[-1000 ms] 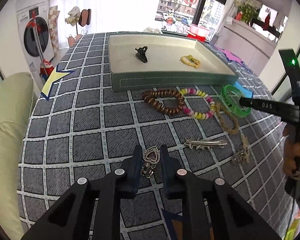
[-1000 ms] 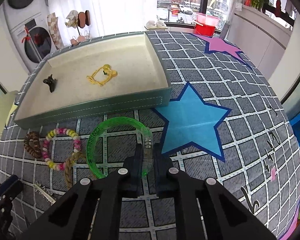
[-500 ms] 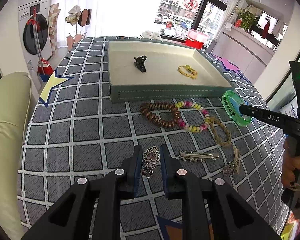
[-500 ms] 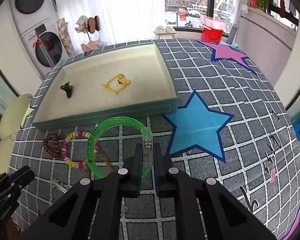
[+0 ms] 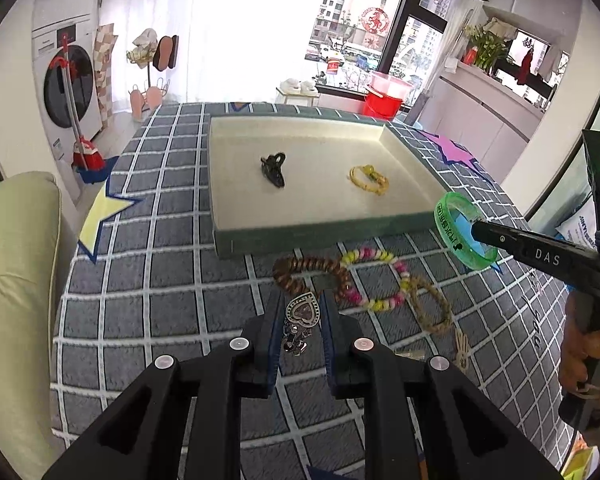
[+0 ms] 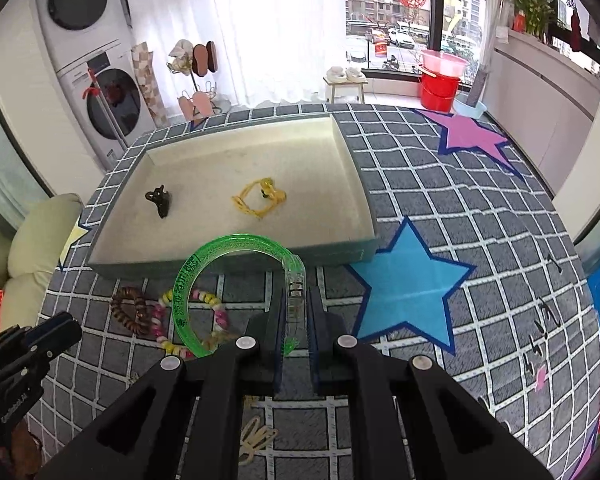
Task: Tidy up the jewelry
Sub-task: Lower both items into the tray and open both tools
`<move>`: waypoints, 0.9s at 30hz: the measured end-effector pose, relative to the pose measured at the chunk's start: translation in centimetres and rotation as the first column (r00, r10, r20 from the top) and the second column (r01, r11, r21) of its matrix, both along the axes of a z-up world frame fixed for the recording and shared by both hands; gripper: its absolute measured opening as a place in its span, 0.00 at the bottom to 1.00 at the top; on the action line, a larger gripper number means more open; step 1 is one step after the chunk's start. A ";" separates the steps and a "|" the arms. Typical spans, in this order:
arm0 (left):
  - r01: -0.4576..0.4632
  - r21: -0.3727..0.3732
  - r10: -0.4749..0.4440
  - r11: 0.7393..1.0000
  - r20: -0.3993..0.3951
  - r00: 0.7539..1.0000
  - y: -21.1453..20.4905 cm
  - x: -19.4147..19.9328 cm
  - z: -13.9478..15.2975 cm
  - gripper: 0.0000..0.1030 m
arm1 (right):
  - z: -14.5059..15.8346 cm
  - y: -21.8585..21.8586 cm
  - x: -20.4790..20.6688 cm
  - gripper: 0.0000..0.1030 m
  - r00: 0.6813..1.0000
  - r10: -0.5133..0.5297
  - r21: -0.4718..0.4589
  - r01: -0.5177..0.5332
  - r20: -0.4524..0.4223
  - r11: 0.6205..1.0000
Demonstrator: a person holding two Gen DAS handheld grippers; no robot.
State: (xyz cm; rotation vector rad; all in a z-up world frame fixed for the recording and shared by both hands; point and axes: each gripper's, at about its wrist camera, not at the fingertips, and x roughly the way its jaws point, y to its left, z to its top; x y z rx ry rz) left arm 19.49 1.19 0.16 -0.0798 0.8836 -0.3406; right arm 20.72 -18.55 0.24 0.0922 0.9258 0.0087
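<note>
Silver-toned heart pendant (image 5: pixel 302 312) — we log it pinched between the pads of the left gripper (image 5: pixel 301 316), low centre of the left wrist view, its small dangling charms hanging below the heart and clear of the cloth. Translucent green bangle (image 6: pixel 236 280) — we find it clamped at its clear clasp section by the right gripper (image 6: pixel 296 312), jaws nearly together on the thin band, the ring standing out to the left of the fingers in the right wrist view; the same bangle shows at the right of the left wrist view, held off the surface by the right gripper just past the tray's near right corner.

Green-sided tray (image 5: pixel 300 236) with a cream lining, upper centre of both views, holds two items well apart: a black hair claw (image 5: pixel 274 168) to the left and a yellow cord bracelet (image 5: pixel 368 178) to the right.

On the grey checked cloth (image 5: pixel 140 280), just below the tray's near wall, we list a brown wooden bead bracelet (image 5: pixel 296 268), touching a pink and yellow bead bracelet (image 5: pixel 380 280), which in turn overlaps a braided tan cord loop (image 5: pixel 432 308). A pale charm (image 5: pixel 462 350) lies lower right of the loop. A blue star patch (image 6: pixel 408 284) sits right of centre in the right wrist view.
</note>
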 end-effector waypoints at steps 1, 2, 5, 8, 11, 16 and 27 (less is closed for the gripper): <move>0.000 -0.001 0.001 1.000 0.004 1.000 0.0 0.3 0.2 0.32 | 0.1 0.1 0.2 0.10 1.000 0.002 -0.002 -0.002 0.002 1.000; -0.001 -0.003 0.001 1.000 0.008 1.000 -0.1 0.5 0.4 0.32 | 0.2 0.1 0.5 0.10 1.000 0.003 -0.005 -0.003 0.004 1.000; -0.002 -0.005 0.002 1.000 0.027 1.000 -0.3 1.5 1.0 0.32 | 0.4 0.2 1.3 0.10 1.000 0.003 -0.005 -0.003 0.011 1.000; -0.011 -0.012 0.011 1.000 0.041 0.999 -0.4 2.8 1.5 0.32 | 0.4 0.3 2.3 0.10 1.000 0.004 -0.003 -0.004 0.007 1.000; -0.021 -0.023 0.022 1.000 0.046 0.999 -0.5 4.6 1.9 0.32 | 0.4 0.4 3.5 0.10 1.000 0.007 -0.006 -0.007 0.007 1.000; -0.016 -0.012 0.016 1.000 0.040 0.999 -1.4 7.5 1.8 0.32 | 0.3 0.4 6.3 0.10 1.000 0.007 -0.014 -0.007 0.003 1.000; 0.019 0.023 -0.017 1.000 -0.094 0.995 -3.4 13.1 -1.9 0.32 | -2.6 0.4 11.7 0.10 0.997 0.007 -0.010 -0.008 -0.076 1.000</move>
